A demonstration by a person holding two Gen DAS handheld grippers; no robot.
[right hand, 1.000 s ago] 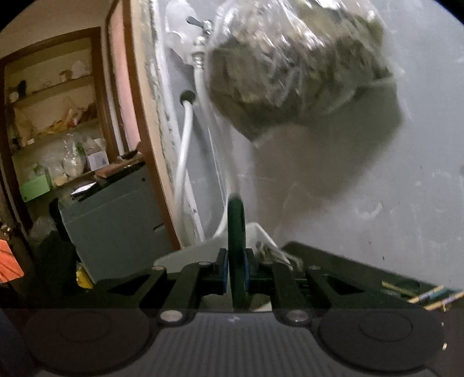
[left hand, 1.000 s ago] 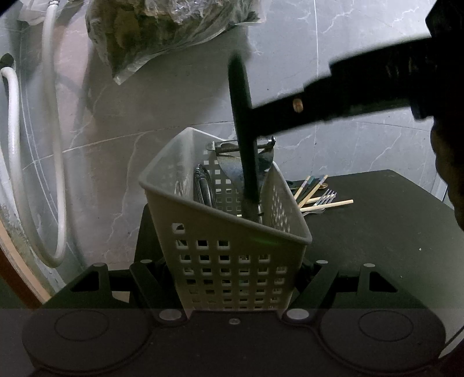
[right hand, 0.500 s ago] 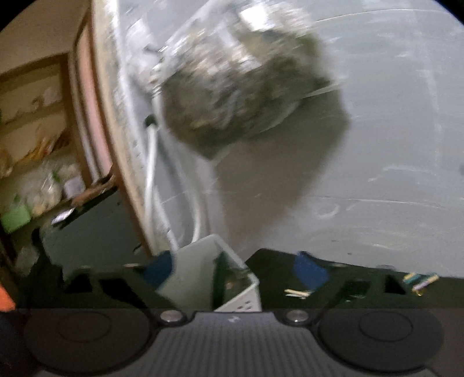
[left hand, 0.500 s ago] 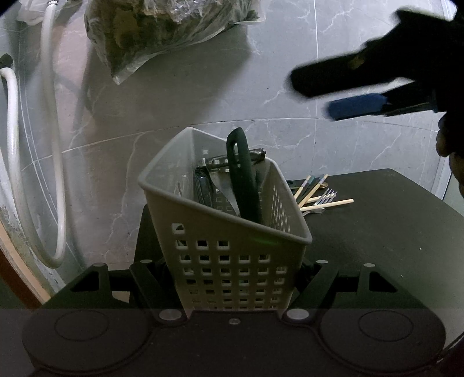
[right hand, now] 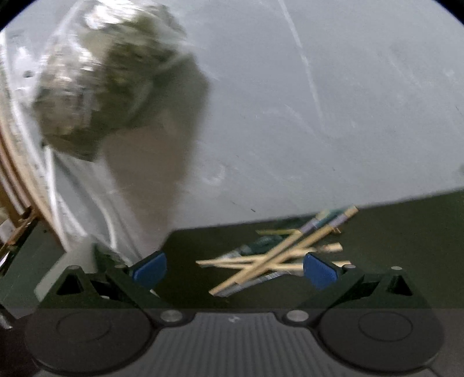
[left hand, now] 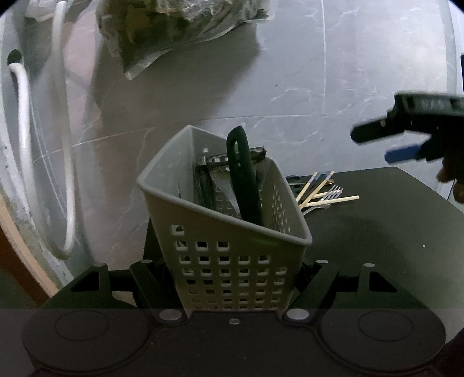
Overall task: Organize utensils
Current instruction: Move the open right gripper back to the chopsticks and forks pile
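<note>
Pale grey perforated plastic basket (left hand: pixel 229 255) stands upright at the near left edge of the black tabletop (left hand: pixel 377 232), clamped between the closed fingers of the left gripper (left hand: pixel 233 278). Inside it, a dark green loop-handled utensil (left hand: pixel 243 179) leans against the right wall beside metal utensils (types unclear). Just right of the basket lies a loose pile of wooden chopsticks (right hand: pixel 278 255) and a metal fork (left hand: pixel 327 195). Right gripper (right hand: pixel 233 268) hangs above that pile, blue-padded jaws spread fully wide after just opening, nothing between them. Behind: grey marbled wall, white hose (left hand: pixel 23 130), hanging clear plastic bag (left hand: pixel 174 26).
</note>
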